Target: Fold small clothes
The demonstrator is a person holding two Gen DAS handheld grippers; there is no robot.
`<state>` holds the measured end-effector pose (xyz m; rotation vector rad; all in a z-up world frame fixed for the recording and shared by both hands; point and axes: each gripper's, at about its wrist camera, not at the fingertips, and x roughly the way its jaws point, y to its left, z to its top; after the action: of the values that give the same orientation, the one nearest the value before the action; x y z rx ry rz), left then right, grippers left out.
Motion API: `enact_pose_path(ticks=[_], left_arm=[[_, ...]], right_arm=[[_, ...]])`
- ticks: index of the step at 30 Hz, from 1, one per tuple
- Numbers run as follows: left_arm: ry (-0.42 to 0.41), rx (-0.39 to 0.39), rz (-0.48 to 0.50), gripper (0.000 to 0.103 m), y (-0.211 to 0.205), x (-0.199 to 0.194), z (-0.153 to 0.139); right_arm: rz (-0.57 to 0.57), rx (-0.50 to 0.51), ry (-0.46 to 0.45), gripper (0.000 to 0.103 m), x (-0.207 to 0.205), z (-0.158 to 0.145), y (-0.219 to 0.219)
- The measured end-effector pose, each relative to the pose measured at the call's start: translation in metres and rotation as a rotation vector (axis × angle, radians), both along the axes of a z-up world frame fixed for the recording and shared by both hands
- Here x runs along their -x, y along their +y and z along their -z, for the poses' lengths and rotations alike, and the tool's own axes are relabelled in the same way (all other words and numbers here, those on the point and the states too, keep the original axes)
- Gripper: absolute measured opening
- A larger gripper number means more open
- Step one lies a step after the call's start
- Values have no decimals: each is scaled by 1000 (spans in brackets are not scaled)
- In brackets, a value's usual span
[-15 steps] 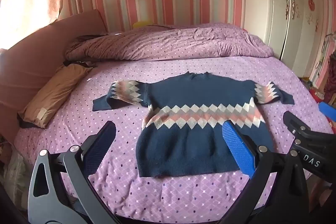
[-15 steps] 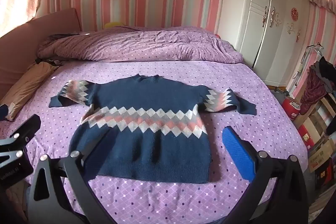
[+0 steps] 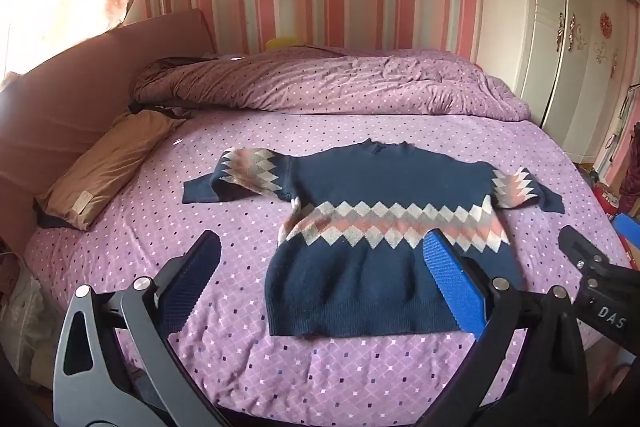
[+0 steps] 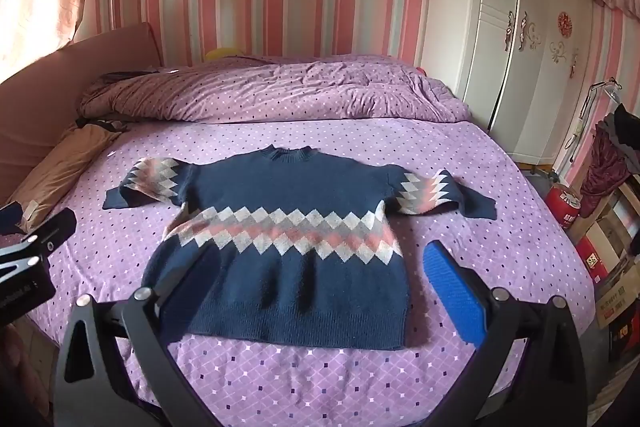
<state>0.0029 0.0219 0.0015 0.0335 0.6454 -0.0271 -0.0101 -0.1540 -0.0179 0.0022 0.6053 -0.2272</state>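
A small navy sweater point(image 3: 376, 235) point(image 4: 288, 247) with a band of white, grey and pink diamonds lies flat on the purple bedspread point(image 3: 240, 219) point(image 4: 500, 227), neck away from me, both short sleeves spread out sideways. My left gripper point(image 3: 320, 275) hangs above the hem's left part, wide open, nothing between its blue pads. My right gripper point(image 4: 316, 279) hovers over the hem's right part, also wide open and empty. Each gripper's body shows at the edge of the other's view.
A rumpled purple duvet point(image 3: 328, 83) lies across the far side of the bed. A tan pillow point(image 3: 108, 163) rests by the headboard at left. White wardrobe doors point(image 4: 520, 39) stand at right, with boxes and a red canister point(image 4: 564, 203) on the floor beside the bed.
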Motion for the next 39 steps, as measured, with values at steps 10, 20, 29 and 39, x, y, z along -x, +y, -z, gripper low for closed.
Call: enact_pose_path(ticks=[10, 20, 29, 39], left_arm=[[4, 8, -7, 100, 4, 1, 4], [16, 14, -1, 100, 6, 0, 6], [12, 10, -5, 100, 4, 0, 4], [17, 14, -4, 100, 5, -3, 3]], right_arm=[[-5, 0, -2, 101, 3, -5, -2], [-9, 5, -2, 101, 2, -7, -3], [-9, 3, -5, 101, 2, -7, -3], [-11, -2, -1, 101, 0, -9, -3]])
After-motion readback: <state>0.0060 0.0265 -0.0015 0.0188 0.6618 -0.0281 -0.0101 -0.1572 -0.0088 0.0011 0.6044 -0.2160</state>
